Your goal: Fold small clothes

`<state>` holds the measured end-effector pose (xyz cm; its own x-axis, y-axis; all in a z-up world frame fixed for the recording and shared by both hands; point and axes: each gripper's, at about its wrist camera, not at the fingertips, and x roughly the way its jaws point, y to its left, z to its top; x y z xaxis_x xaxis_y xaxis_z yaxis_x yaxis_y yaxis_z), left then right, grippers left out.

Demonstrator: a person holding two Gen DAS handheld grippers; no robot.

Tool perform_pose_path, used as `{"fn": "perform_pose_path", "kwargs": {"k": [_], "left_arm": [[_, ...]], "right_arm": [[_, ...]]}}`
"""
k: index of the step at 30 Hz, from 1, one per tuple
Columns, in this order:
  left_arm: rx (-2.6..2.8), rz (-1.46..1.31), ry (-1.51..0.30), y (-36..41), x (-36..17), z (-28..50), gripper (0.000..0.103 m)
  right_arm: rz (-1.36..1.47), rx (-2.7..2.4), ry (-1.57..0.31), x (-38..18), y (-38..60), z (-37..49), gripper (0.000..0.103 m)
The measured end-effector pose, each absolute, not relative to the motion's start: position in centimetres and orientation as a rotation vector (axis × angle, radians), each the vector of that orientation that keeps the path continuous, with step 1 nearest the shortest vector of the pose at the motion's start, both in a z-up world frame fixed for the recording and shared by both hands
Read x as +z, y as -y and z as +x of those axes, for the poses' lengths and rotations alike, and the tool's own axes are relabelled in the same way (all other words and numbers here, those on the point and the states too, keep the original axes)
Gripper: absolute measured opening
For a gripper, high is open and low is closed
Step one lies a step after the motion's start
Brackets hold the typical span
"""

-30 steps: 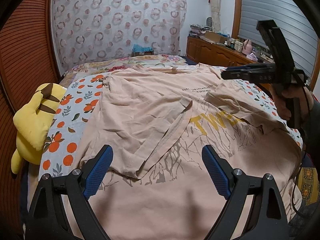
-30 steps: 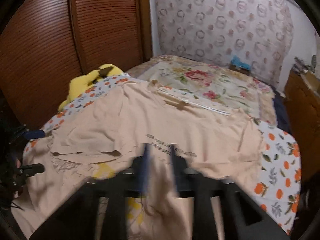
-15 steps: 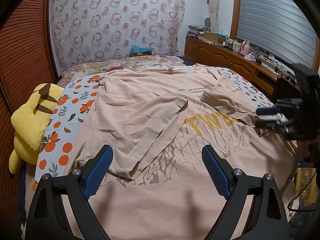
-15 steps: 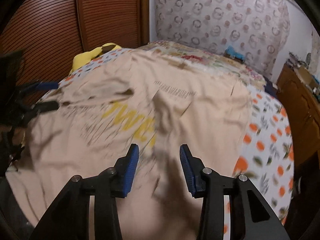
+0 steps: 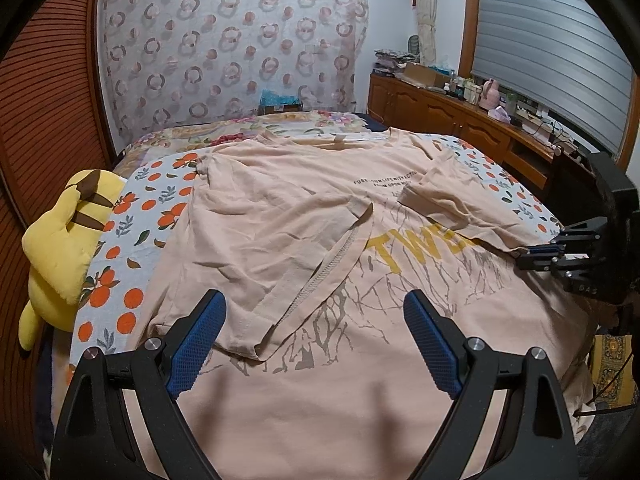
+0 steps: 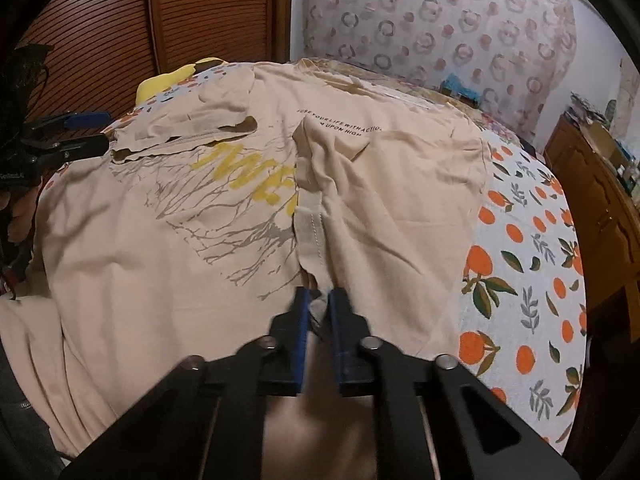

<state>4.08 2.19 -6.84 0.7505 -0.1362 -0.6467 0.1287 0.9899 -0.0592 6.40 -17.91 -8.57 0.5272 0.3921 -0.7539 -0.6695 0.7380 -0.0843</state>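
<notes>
A peach T-shirt (image 5: 280,216) with yellow letters and a grey tree print lies spread on the bed, both sleeves folded inward. My left gripper (image 5: 316,340) is open and empty, just above the shirt's lower left part near the folded left flap (image 5: 328,272). My right gripper (image 6: 318,312) is shut on the hem of the shirt's right folded flap (image 6: 316,232); it also shows at the right edge of the left wrist view (image 5: 552,256). The left gripper shows at the far left of the right wrist view (image 6: 80,132).
The bed has an orange-print sheet (image 5: 124,240) and a floral blanket (image 5: 248,132) further back. A yellow plush toy (image 5: 64,240) lies at the left edge. A wooden sideboard (image 5: 460,116) stands to the right, a slatted wooden wall (image 6: 100,40) to the left.
My right gripper came down from above the shirt to its right edge, opened, then shut on the folded flap's hem. My left gripper stayed open and hardly moved.
</notes>
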Motion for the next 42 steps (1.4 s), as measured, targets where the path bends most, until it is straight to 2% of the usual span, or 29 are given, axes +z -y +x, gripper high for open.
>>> {"fn": "perform_pose_path", "kwargs": {"k": [10, 14, 15, 17, 21, 42], "left_arm": [[-0.132, -0.012, -0.699, -2.7, -6.8, 4.3, 0.091], [-0.123, 0.006, -0.7, -3.1, -6.5, 5.3, 0.091], [-0.115, 0.017, -0.697, -3.2, -6.2, 5.8, 0.091], [-0.103, 0.029, -0.688, -3.6, -5.9, 6.7, 0.091], [-0.09, 0.035, -0.677, -4.8, -5.2, 8.9, 0.091], [-0.017, 0.037, -0.837, -10.5, -7.7, 20.7, 0.091]], "right_arm": [[-0.305, 0.753, -0.806, -7.8, 19.3, 5.8, 0.008], [-0.29, 0.738, -0.788, -7.0, 19.7, 6.1, 0.021], [-0.294, 0.733, -0.78, -6.7, 19.7, 6.3, 0.032], [-0.305, 0.714, -0.764, -6.1, 19.7, 6.8, 0.046], [-0.294, 0.687, -0.743, -5.3, 20.0, 9.4, 0.057], [-0.224, 0.464, -0.826, -9.1, 18.6, 26.0, 0.058]]}}
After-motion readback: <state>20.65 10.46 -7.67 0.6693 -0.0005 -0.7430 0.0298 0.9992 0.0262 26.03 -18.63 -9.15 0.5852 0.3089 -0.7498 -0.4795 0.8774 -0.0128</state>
